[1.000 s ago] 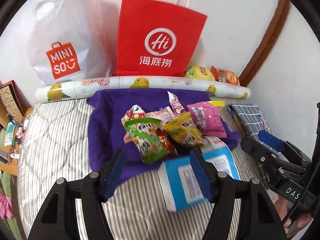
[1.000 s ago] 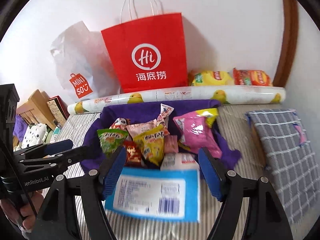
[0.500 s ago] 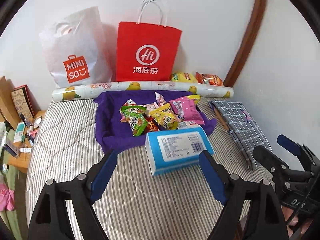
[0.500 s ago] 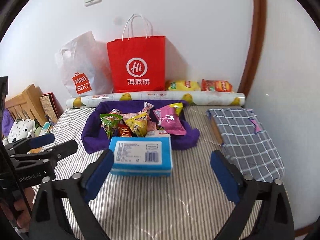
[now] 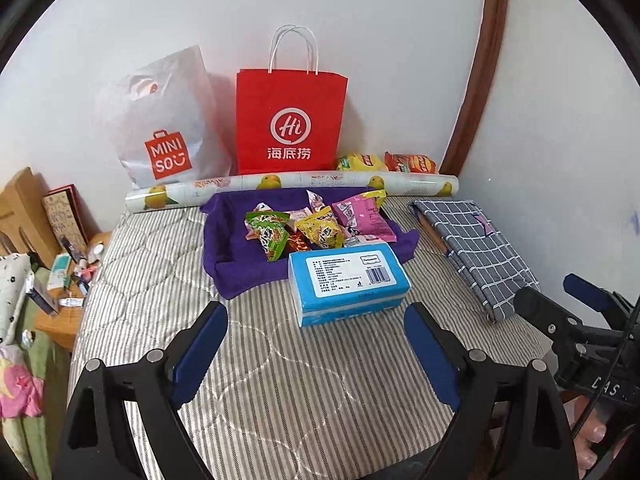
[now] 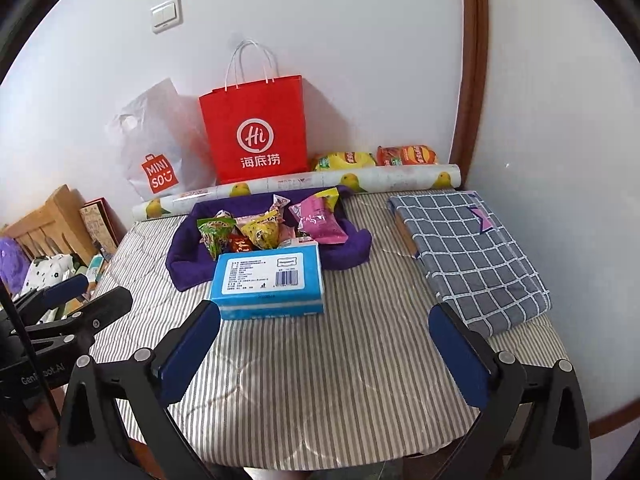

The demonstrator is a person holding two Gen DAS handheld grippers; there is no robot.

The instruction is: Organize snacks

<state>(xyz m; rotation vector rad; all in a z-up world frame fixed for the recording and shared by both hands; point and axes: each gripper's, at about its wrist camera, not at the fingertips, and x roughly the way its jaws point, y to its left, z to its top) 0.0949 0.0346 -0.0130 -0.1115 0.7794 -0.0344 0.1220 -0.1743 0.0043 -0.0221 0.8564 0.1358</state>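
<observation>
striped mattress (image 5: 280,380): both grippers, left (image 5: 316,344) and right (image 6: 324,344), just opened wide, empty; approach blue pack (image 6: 268,280) at 12 o'clock squarely

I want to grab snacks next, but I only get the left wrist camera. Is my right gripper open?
Observer: Yes. The right gripper has just been opening, and its blue pads stand wide apart with only striped bedding between them.
Operator: What's hiding past my left edge?
Observer: Something purple and soft, next to the wooden frame. I cannot tell what it is.
Operator: And way over on the right?
Observer: A brown skirting board runs along the foot of the wall there.
</observation>
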